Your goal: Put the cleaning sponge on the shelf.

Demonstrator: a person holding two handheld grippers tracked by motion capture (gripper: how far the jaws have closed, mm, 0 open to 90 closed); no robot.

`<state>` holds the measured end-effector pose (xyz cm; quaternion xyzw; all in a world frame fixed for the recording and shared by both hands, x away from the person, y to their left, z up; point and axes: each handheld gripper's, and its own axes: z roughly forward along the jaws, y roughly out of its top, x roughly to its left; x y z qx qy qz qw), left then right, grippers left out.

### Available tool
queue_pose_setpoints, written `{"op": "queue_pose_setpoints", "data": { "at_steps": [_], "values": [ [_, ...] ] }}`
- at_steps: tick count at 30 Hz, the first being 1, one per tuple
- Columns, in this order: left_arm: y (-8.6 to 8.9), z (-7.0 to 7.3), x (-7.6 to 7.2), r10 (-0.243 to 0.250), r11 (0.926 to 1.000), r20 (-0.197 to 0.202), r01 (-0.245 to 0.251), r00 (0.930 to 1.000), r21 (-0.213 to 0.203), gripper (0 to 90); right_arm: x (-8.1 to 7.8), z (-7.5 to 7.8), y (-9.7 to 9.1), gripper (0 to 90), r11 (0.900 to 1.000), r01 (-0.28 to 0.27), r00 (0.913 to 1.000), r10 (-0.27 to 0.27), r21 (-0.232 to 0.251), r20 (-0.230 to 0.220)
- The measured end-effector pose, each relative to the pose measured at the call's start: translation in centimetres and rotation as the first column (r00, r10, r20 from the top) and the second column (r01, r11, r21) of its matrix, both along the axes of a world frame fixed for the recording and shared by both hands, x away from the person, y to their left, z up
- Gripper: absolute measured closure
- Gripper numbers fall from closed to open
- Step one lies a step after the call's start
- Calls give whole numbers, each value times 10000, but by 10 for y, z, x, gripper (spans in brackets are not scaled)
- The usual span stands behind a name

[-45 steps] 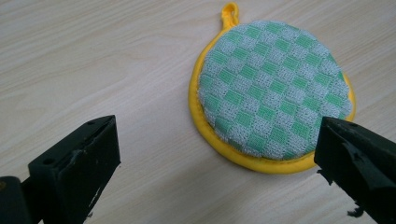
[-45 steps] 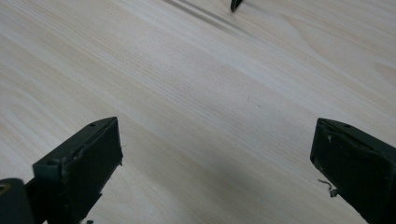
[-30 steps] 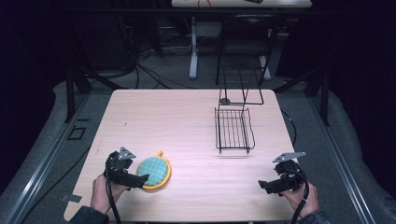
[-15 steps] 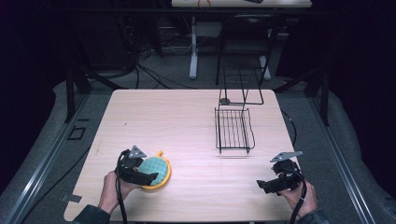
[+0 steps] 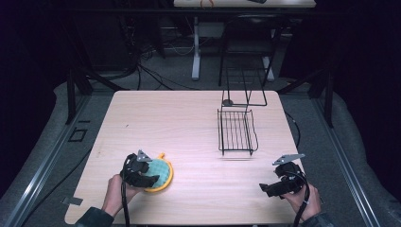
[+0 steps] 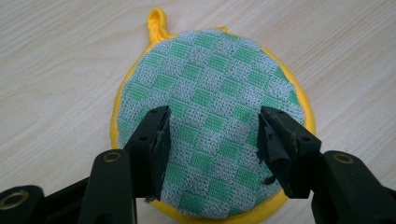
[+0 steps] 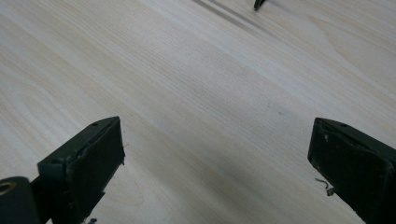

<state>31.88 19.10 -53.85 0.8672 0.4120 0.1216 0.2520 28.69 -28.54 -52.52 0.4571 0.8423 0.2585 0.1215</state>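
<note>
A round pot holder [image 5: 160,172] with a green-and-grey checked face, yellow rim and yellow loop lies flat on the wooden table [image 5: 189,123] near the front left. My left gripper [image 5: 142,173] hangs over it, open, its jaws spread above the checked cloth [image 6: 210,107] with nothing pinched between them. My right gripper [image 5: 270,188] is at the front right, low over bare wood, jaws wide open and empty [image 7: 215,154].
A black wire rack [image 5: 236,131] lies flat at the right middle of the table, with a taller black wire stand [image 5: 243,87] just behind it. A corner of wire [image 7: 259,4] shows at the top of the right gripper view.
My left gripper has moved right from beside the pot holder to over it. The right gripper has stayed almost still.
</note>
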Motion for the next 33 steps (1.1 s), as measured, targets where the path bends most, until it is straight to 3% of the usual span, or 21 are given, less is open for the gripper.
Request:
{"op": "queue_pose_setpoints", "data": {
  "at_steps": [9,12,23,29,33],
  "values": [
    [0,-2,0,70,10000,-83,-70,9999,68,474,0,-1,2,31,10000,-9,10000,9,38,-81],
    [-1,-3,2,171,9998,-287,-168,9994,106,490,0,-1,1,31,9999,-95,9999,94,-50,-91],
    [-4,-4,4,99,9995,-269,-91,9996,315,692,0,-1,3,39,9999,-109,9998,109,-35,-137],
    [-6,-4,2,-107,9991,-112,112,9999,420,872,0,-1,3,46,9999,-126,9999,125,-58,-77],
    [-7,-4,3,-178,9989,-156,185,9997,437,883,0,-1,3,49,9999,-136,9999,136,-67,-67]
  ]
}}
